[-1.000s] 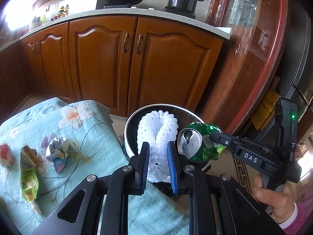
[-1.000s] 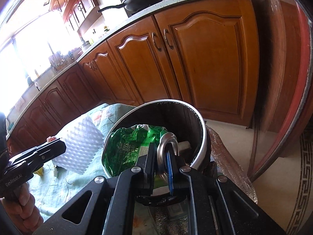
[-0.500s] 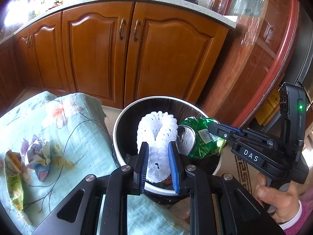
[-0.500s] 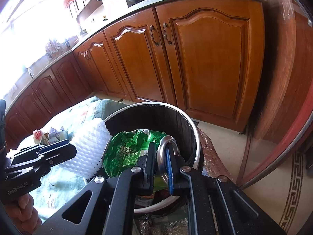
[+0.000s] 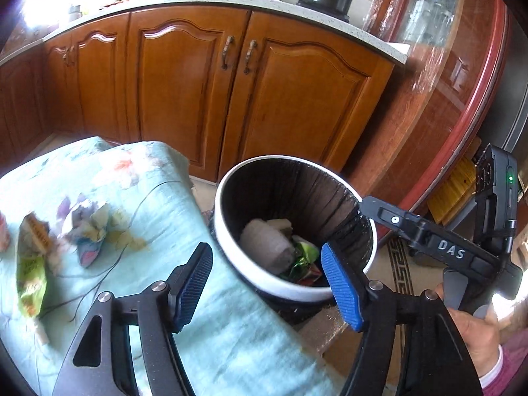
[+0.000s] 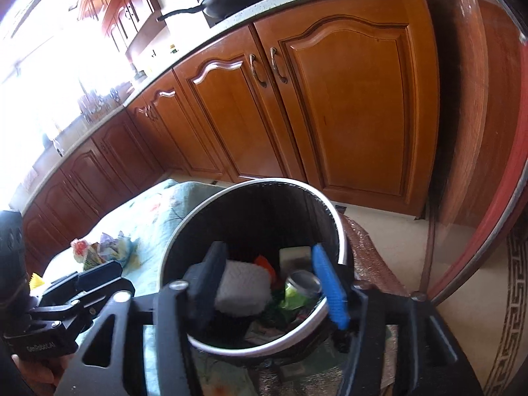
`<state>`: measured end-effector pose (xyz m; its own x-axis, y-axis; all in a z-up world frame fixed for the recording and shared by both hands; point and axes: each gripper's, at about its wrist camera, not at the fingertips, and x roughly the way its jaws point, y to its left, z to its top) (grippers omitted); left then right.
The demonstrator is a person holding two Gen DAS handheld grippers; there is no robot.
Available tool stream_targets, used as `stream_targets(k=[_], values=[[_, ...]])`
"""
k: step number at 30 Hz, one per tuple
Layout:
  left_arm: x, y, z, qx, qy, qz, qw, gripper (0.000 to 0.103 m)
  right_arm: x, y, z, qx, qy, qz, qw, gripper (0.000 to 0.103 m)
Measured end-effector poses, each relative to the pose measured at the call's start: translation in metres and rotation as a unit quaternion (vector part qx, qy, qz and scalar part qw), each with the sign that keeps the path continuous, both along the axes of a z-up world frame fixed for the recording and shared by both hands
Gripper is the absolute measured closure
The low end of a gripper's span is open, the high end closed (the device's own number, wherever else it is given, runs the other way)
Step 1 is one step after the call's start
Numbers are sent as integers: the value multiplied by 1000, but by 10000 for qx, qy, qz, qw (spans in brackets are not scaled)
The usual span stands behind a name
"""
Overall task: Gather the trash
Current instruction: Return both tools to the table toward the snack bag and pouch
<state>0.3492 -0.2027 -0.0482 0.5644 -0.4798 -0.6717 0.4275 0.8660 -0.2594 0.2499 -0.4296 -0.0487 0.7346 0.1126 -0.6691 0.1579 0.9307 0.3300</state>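
Both grippers stand over the trash bin, jaws opening with nothing between the pads.

From the left wrist view: the left gripper (image 5: pixel 267 280) tilts down over the near rim of the trash bin (image 5: pixel 231 257), its jaws spreading and empty; the white foam net (image 5: pixel 267 247) and the crushed green can (image 5: pixel 302 257) lie at the bottom of the bin. Only this view shows the leftover scraps on the floral cloth (image 5: pixel 138 217): a crumpled paper (image 5: pixel 90 227) and a green wrapper (image 5: pixel 31 274), well apart from the bin. The right gripper (image 5: pixel 373 209) reaches over the far rim, a hand (image 5: pixel 472 333) on its handle.

From the right wrist view: the right gripper (image 6: pixel 267 280) angles down into the bin, jaws widening, gripping nothing. Here the can's silver end and an orange scrap (image 6: pixel 264 262) show beside the foam net.
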Motion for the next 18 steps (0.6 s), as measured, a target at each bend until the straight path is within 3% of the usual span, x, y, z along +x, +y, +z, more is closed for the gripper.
stream_targets(k=[8, 18], values=[[-47, 58, -4, -102, -25, 523, 9986, 29, -16, 40, 5, 328, -142, 299, 9989, 17], [-91, 142, -6, -176, 10, 1326, 9910, 29, -22, 115, 3, 542, -78, 923, 9942, 15]])
